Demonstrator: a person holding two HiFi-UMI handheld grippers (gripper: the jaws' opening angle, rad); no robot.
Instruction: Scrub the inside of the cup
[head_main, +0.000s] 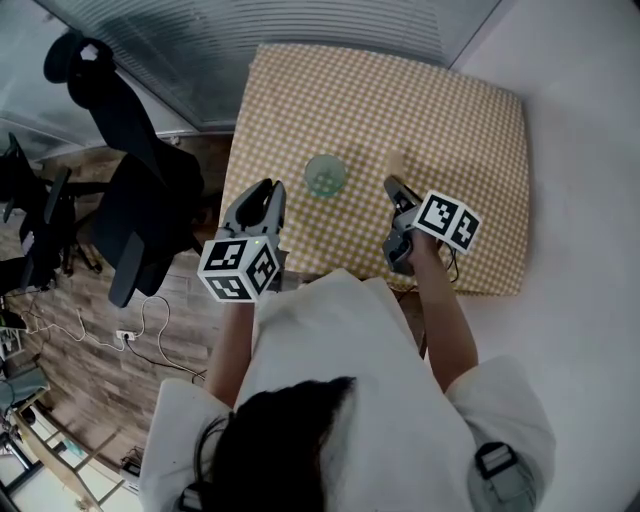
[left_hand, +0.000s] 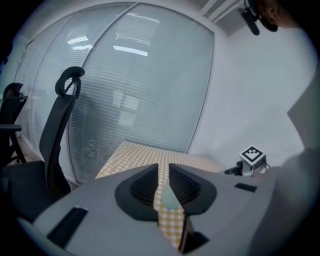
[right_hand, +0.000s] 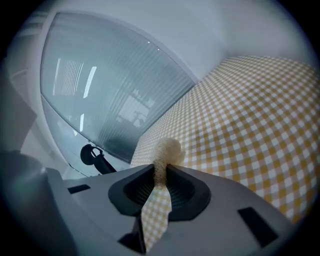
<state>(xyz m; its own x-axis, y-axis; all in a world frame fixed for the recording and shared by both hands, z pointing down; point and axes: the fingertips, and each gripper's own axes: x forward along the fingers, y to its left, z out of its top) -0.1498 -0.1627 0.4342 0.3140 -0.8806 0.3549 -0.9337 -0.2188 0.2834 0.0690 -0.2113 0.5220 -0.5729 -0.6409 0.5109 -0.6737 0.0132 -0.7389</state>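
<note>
A pale green see-through cup (head_main: 325, 175) stands upright on the yellow checked tablecloth (head_main: 440, 110). In the left gripper view only a sliver of the cup (left_hand: 170, 199) shows through the slit between the jaws. My left gripper (head_main: 268, 192) (left_hand: 164, 170) hovers at the table's left edge, apart from the cup, its jaws nearly together with nothing between them. My right gripper (head_main: 393, 186) (right_hand: 161, 167) is to the right of the cup, shut on a beige sponge brush (head_main: 395, 163) (right_hand: 167, 149) whose rounded head sticks out past the jaws.
A black office chair (head_main: 140, 200) (left_hand: 55, 135) stands just left of the table on a wooden floor with cables (head_main: 120, 335). A frosted glass wall (left_hand: 140, 85) runs behind the table, and a white wall (head_main: 590, 200) is on the right.
</note>
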